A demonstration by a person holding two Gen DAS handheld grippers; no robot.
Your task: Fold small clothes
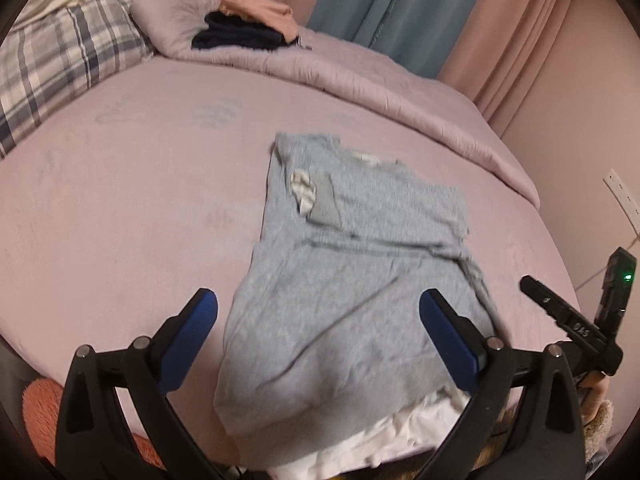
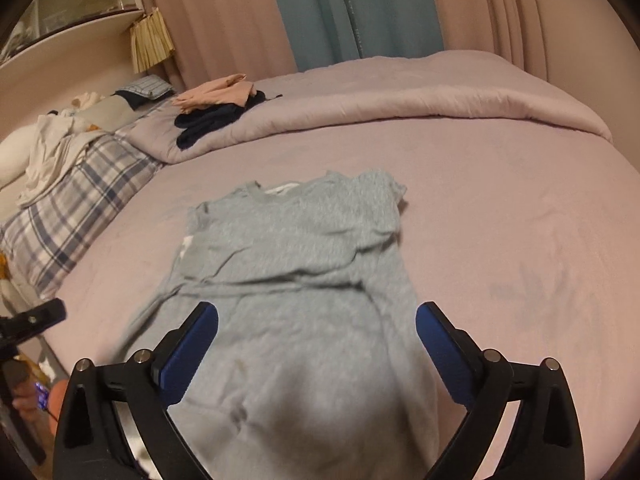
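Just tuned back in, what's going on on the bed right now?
A person is folding small clothes with a handheld gripper in each hand. A grey T-shirt lies spread on the pink bed, its sleeves already turned in. The left gripper and right gripper both hang open above its lower half, gripping nothing. A white garment sticks out from under the shirt's hem. A peach and dark pile sits on the comforter behind.

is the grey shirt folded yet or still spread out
Partly folded: the grey shirt lies on the pink bed with one side turned in across its chest, hem end still long and unfolded.
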